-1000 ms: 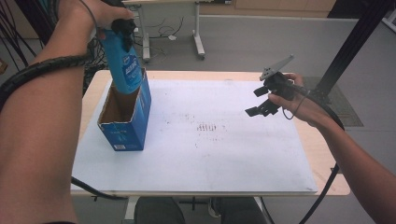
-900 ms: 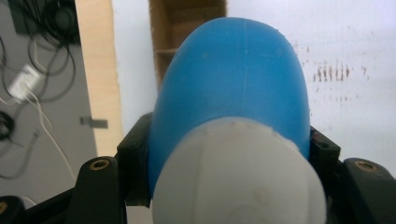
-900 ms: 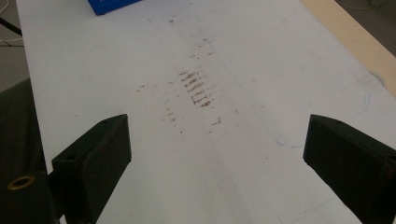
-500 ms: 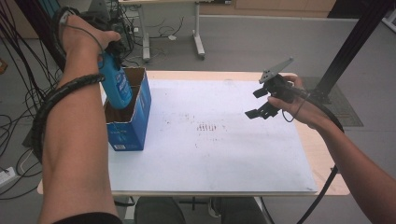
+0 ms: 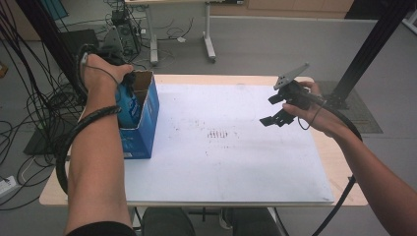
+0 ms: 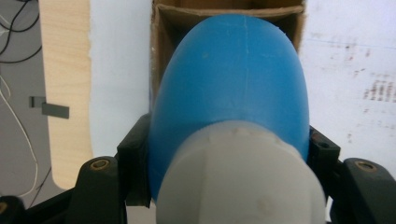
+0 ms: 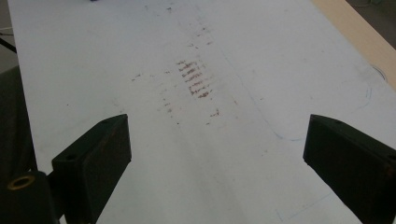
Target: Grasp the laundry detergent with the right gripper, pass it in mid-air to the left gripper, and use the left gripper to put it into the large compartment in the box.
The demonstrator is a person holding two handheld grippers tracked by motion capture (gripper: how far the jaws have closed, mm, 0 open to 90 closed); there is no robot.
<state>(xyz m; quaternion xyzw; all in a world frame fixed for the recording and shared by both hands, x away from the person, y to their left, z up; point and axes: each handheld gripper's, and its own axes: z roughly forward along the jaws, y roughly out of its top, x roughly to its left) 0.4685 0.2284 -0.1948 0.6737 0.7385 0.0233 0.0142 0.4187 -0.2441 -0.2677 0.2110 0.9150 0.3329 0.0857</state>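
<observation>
- Bottle (image 6: 229, 88): blue, clamped at its neck in my left gripper (image 6: 229, 154), jaws tight on it, half inside the open box (image 5: 142, 118) at the bench's left edge.
- Lower straight, clear of the cardboard walls, before letting go.
- Right gripper (image 7: 217, 154) wide open, empty, over the white mat (image 7: 233, 56).

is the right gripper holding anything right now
No, the right gripper has its jaws spread wide apart with just the bare white board between them.

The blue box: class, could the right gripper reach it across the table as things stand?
Probably yes: the right gripper hangs open above bare white board, and nothing stands between it and the blue box.
</observation>
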